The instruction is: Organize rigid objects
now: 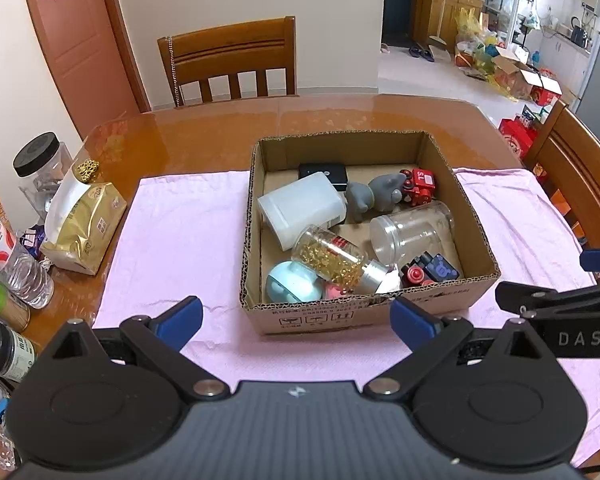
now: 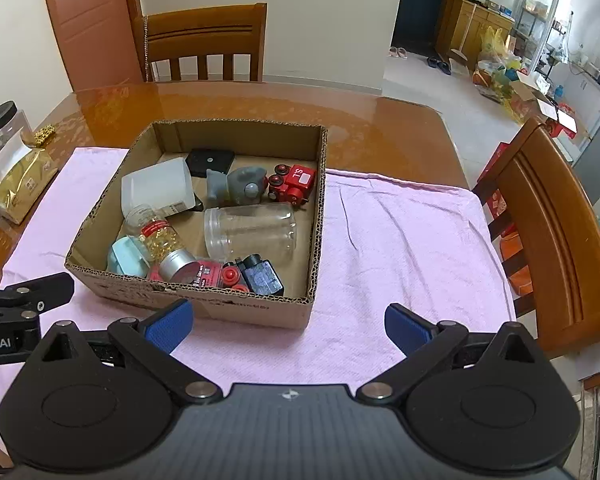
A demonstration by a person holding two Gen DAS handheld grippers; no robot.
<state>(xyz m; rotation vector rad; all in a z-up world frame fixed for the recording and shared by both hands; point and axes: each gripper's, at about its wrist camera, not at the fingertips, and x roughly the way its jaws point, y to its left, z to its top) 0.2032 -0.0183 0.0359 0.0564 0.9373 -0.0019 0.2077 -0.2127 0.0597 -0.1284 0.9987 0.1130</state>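
An open cardboard box stands on a pink cloth. It holds several rigid objects: a white plastic tub, a clear empty jar, a capsule bottle, a grey animal toy, a red toy train, a black square box, a teal round item and a blue-and-red toy. My left gripper is open and empty, in front of the box. My right gripper is open and empty, in front of the box's right corner.
A gold bag, a black-lidded jar and several bottles stand at the table's left edge. Wooden chairs stand behind and at the right. The wooden table extends beyond the cloth.
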